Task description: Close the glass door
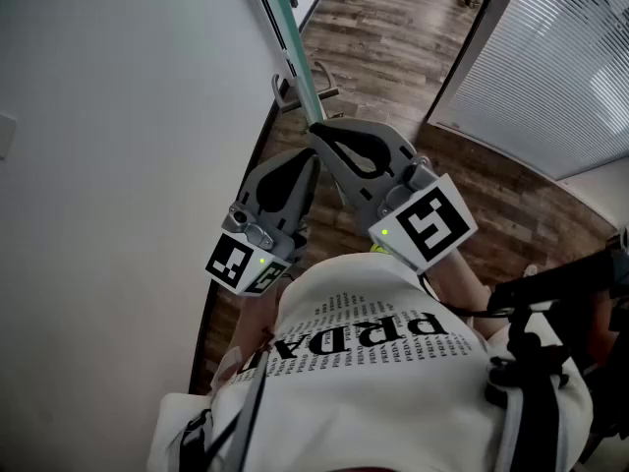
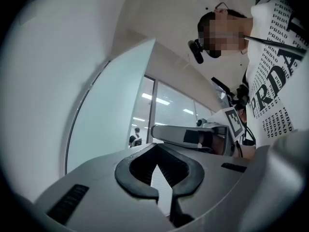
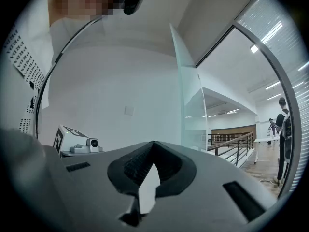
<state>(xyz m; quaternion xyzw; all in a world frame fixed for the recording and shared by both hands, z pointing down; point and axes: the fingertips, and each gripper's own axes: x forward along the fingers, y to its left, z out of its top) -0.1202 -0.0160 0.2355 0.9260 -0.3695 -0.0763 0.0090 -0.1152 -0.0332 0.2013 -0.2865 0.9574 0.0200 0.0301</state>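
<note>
The door (image 1: 293,45) stands open, seen edge-on from above as a thin green strip that runs from the top of the head view down toward the person. Its metal handle (image 1: 287,87) sticks out on both sides near the lower end of the strip. In the right gripper view the door (image 3: 189,95) rises as a pale upright pane just ahead and to the right of the jaws. The right gripper (image 1: 317,132) points at the door's edge, its tip just below the handle; whether it touches cannot be told. Its jaws are closed tip to tip with nothing between them (image 3: 153,144). The left gripper (image 1: 311,159) is held just beside it, lower and nearer the white wall (image 1: 118,165), also closed and empty (image 2: 155,147). Both are close to the person's white printed shirt (image 1: 393,362). A dark wood floor (image 1: 393,47) lies beyond, with white blinds (image 1: 560,67) at the right.
</note>
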